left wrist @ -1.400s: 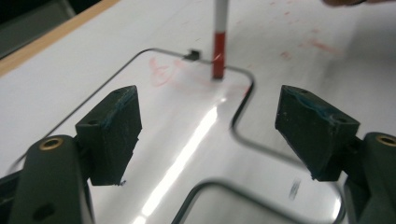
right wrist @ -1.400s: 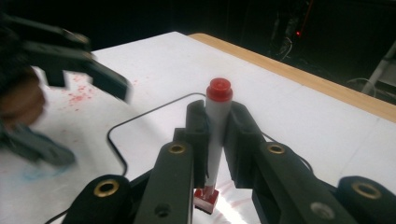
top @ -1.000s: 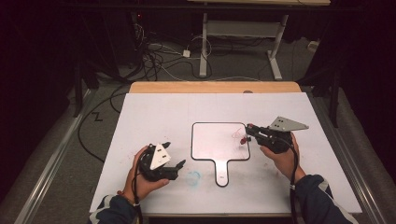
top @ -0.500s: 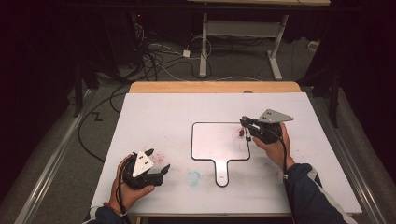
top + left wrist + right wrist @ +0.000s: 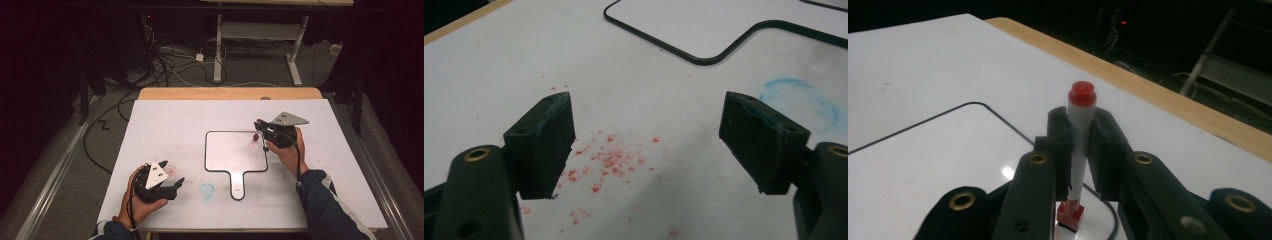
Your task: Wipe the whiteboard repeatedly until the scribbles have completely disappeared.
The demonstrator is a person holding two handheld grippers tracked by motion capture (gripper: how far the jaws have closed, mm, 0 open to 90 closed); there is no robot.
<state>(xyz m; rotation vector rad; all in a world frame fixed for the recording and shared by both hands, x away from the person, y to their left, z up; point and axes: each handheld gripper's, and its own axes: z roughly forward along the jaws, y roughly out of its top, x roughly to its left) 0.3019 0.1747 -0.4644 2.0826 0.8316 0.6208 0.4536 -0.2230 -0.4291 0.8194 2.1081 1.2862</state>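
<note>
The right gripper clamps a red-capped whiteboard marker upright above the paddle-shaped whiteboard's right edge, where a faint red loop suggests drawing is under way. The left gripper gapes empty over red smudges near the table's front-left corner, with bare surface around.

Between the matt black plastic jaws, a smooth plastic marker stands over a glossy whiteboard; beyond them, a wooden table edge.
</note>
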